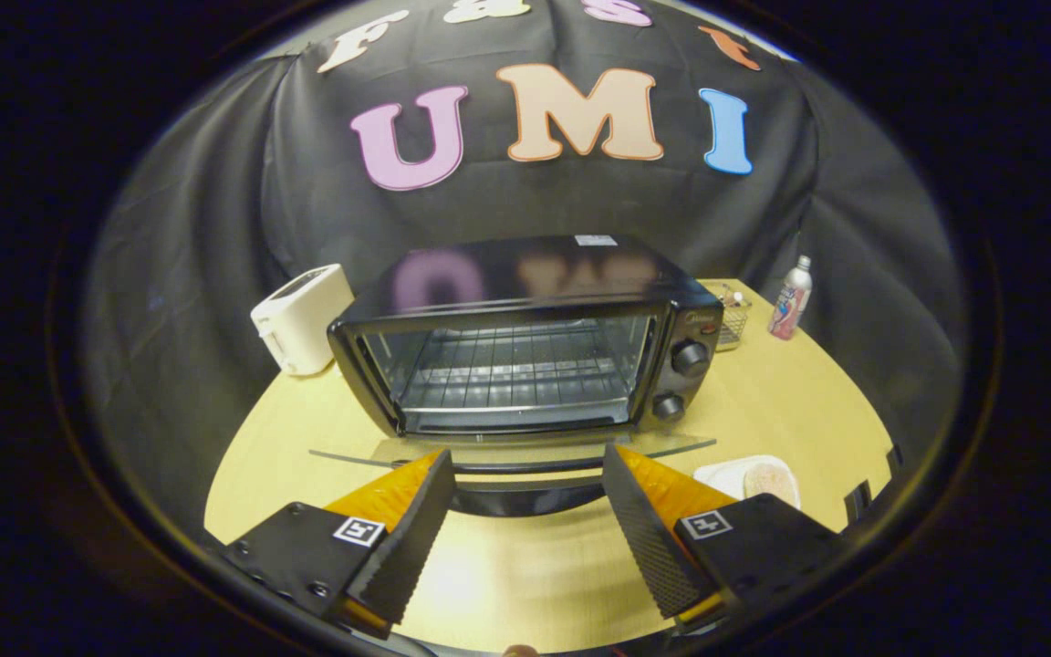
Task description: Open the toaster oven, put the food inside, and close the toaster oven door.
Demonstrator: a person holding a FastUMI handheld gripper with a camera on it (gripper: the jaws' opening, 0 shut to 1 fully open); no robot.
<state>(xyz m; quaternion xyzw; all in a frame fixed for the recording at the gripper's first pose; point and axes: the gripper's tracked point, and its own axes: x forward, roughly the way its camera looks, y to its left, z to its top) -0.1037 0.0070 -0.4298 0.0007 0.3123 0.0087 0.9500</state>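
- Toaster oven (525, 338): black, standing mid-table and facing the gripper. Its glass door (512, 453) is folded all the way down and lies flat between the cavity and the fingertips, so the mouth is open for loading. The opening step looks done.
- Wire rack (516, 370): inside the cavity, bare; the likely resting place for the food.
- Door handle (525, 493): dark curved bar on the door's near edge, between and just beyond the fingertips, within reach for the later closing.
- Knobs (690, 358): two on the oven's right panel, one above the other. A small red mark sits above them; too blurred to read.
- Sticker (596, 240): pale, on the oven's top; text not legible.
- Food (767, 476): a pale round item, possibly bread, on a white plate (717, 474), on the table just beyond the right finger and beside the open door; not yet loaded.
- Gripper (525, 474): fingers spread wide apart, holding nothing, aimed at the open oven. Each finger base carries a small square black-and-white marker.
- Table (790, 401): light wood, round-edged, bearing everything listed.
- Toaster (302, 318): white, left of the oven, set back out of the way.
- Wire basket (732, 319): small, behind the oven's right corner; contents unclear.
- Bottle (791, 298): right of the basket, patterned label, unreadable.
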